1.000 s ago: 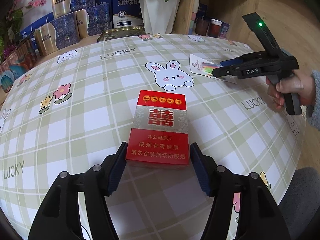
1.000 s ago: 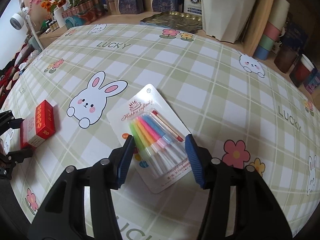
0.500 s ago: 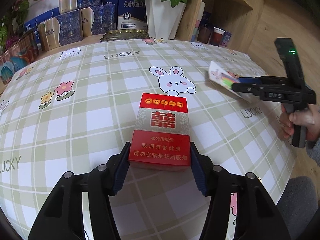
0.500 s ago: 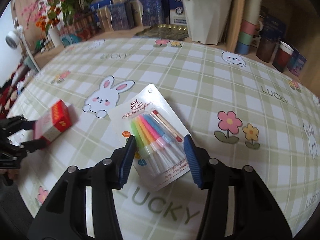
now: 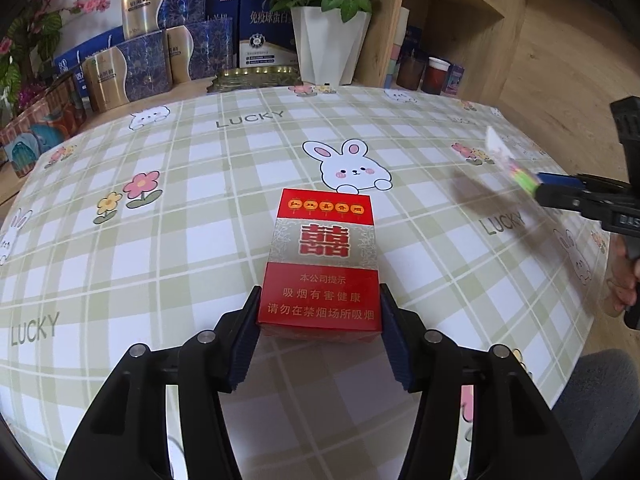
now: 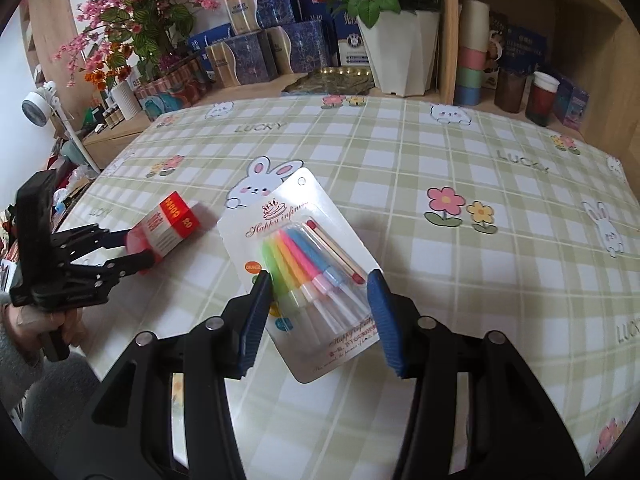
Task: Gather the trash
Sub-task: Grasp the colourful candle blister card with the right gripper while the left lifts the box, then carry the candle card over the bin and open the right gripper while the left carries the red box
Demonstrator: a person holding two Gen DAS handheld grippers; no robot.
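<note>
My left gripper (image 5: 319,320) is shut on a red cigarette box (image 5: 324,256) and holds it lifted above the checked tablecloth (image 5: 192,208). The box also shows in the right wrist view (image 6: 168,226), held by the left gripper (image 6: 138,252). My right gripper (image 6: 318,300) is shut on a card pack of coloured birthday candles (image 6: 304,256), raised off the table. In the left wrist view the right gripper (image 5: 544,190) shows at the right edge with the blurred candle pack (image 5: 508,160).
A white flower pot (image 5: 328,48), blue and gold gift boxes (image 5: 140,68) and a gold tray (image 5: 256,78) stand at the table's far edge. A wooden shelf (image 6: 520,40) holds cups and jars. A grey stool (image 5: 592,400) is by the table's near right edge.
Both grippers have lifted and pulled back from the table with their objects held. The left gripper closed on the cigarette box. The right gripper moved further right.
</note>
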